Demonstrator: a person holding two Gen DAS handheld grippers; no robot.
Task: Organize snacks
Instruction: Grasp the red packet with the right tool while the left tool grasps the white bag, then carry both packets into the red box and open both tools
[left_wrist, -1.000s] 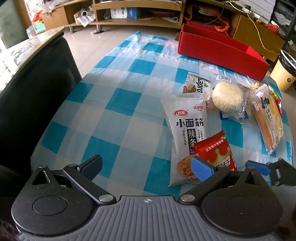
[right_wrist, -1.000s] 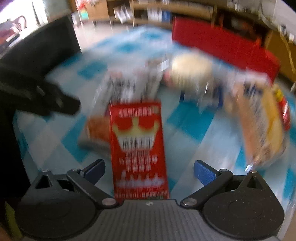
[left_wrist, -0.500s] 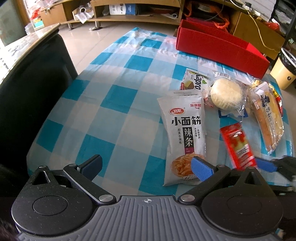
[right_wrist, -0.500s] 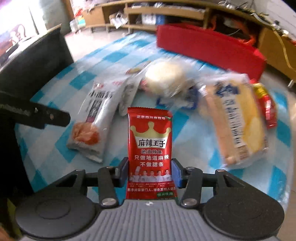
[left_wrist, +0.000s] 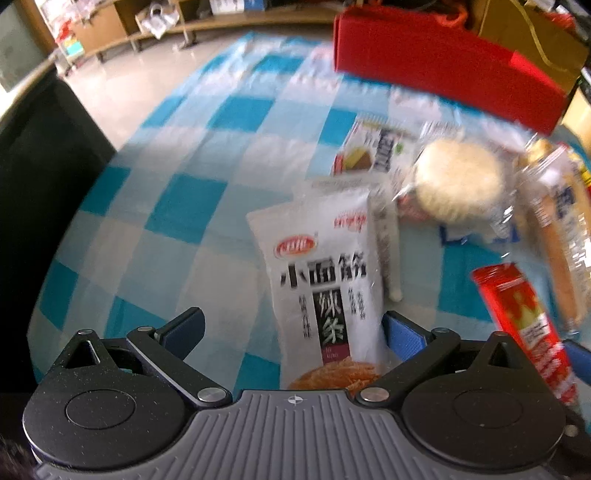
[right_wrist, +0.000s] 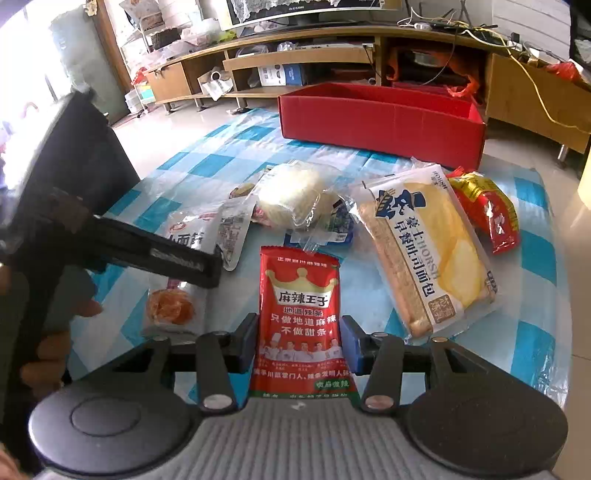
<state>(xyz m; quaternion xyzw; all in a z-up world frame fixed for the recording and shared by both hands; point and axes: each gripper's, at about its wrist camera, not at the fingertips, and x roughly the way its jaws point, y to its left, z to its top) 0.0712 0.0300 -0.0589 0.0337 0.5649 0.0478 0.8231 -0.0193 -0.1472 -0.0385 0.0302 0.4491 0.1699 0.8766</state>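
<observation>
A small red spicy-strip packet (right_wrist: 301, 325) with a gold crown stands upright, pinched at both edges. Behind it on the bench lie a white noodle-snack bag (left_wrist: 325, 280), a wrapped round bun (right_wrist: 291, 194), sliced toast bread (right_wrist: 424, 247) and a red box (right_wrist: 380, 122).

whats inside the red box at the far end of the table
From the right wrist view, the red box shows only its open top and a strip of bare inner back wall. Its front wall hides the floor, so any contents cannot be seen.
</observation>
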